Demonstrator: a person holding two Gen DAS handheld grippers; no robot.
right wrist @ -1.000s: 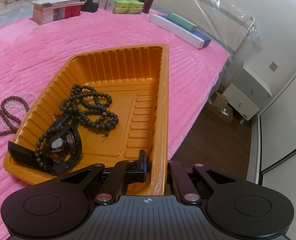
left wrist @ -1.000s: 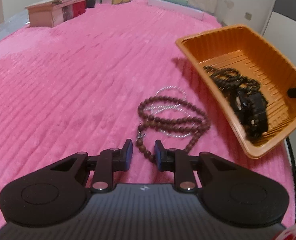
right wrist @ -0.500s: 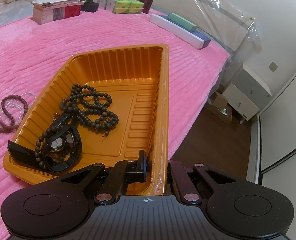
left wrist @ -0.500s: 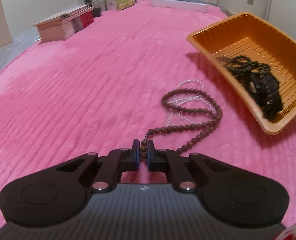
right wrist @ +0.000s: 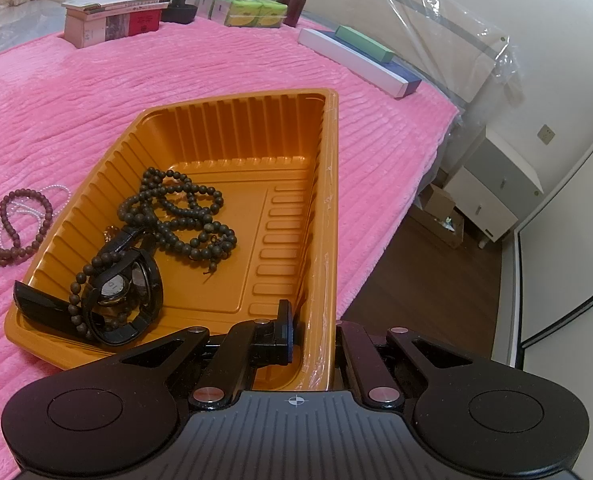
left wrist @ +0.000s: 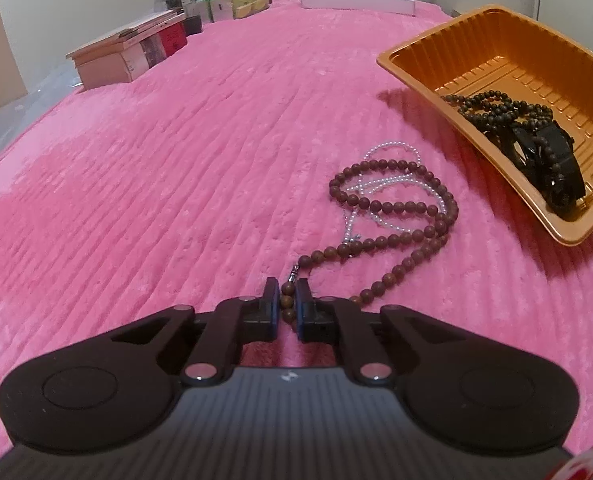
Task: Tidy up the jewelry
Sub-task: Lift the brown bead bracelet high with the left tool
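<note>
A brown bead necklace (left wrist: 396, 208) lies on the pink blanket (left wrist: 176, 160), and my left gripper (left wrist: 287, 300) is shut on its near end by the clasp. A thin white pearl chain (left wrist: 376, 184) is tangled under the necklace's loops. To the right stands an orange plastic tray (left wrist: 416, 68) holding a dark bead string (left wrist: 496, 108) and a black watch (left wrist: 552, 168). In the right wrist view my right gripper (right wrist: 316, 332) is shut on the near wall of the tray (right wrist: 332, 200). The dark beads (right wrist: 176, 216) and the watch (right wrist: 124, 292) lie inside, and the brown necklace (right wrist: 16, 232) lies left of it.
Along the far side of the bed are a wooden box (left wrist: 128, 56), tissue and tea boxes (left wrist: 248, 0) and a long white box (left wrist: 356, 0). The bed edge runs just right of the tray. Below it are a dark floor (right wrist: 436, 280) and a white nightstand (right wrist: 492, 200).
My left gripper has shut on the end of the brown necklace and drawn it back, so the strand is pulled straighter. It also rolled a little. My right gripper and the tray have not moved.
</note>
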